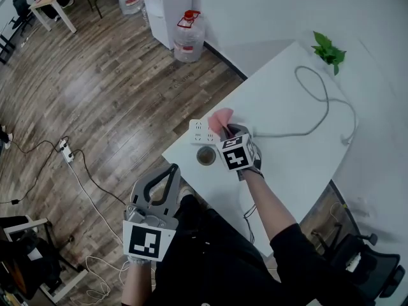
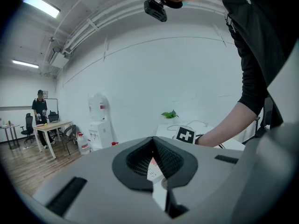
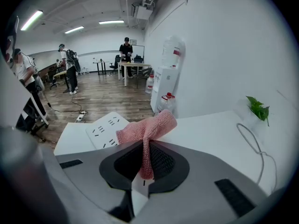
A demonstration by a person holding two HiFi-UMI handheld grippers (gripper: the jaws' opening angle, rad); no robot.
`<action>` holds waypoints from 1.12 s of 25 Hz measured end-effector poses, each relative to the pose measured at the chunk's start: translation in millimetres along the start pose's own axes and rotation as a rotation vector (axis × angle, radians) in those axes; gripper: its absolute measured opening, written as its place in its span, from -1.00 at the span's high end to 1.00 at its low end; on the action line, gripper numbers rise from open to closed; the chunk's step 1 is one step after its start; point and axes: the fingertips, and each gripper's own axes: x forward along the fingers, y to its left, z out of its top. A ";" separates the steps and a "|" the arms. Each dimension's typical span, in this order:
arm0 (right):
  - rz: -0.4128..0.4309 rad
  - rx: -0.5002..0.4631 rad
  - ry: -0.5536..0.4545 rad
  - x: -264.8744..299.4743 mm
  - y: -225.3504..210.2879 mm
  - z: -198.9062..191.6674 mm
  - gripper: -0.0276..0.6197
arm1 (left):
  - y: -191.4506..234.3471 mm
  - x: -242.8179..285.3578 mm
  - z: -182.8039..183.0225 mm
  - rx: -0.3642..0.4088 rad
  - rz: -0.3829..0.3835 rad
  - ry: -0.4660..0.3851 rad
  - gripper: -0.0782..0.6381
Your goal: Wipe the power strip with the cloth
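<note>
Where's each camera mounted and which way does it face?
Head view: person's head, steeply down at white table; both arms, left claw, right claw show.
Left gripper view: on shut left claw, off the table, facing wall and plant; person's torso, right arm show.
Right gripper view: on right claw over the table, facing power strip; claw shut on pink cloth.
Shared: head and right gripper views show power strip, pink cloth.

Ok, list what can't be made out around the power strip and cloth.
- Head view: the power strip is partly hidden behind the cloth and right gripper; whether cloth touches strip can't be told.
- Head view: the round object is too small to identify.
- Left gripper view: the left gripper blocks most of the table.
</note>
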 end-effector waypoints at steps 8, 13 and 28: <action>-0.055 0.036 0.020 -14.0 -29.4 -21.8 0.76 | -13.6 6.7 5.7 0.009 -0.035 -0.012 0.74; -0.089 0.060 0.035 -22.7 -48.7 -37.8 0.76 | -20.5 10.6 8.5 0.018 -0.053 -0.016 0.74; -0.174 0.118 0.073 -45.2 -87.4 -76.1 0.76 | -32.6 12.8 11.0 0.023 -0.077 -0.021 0.74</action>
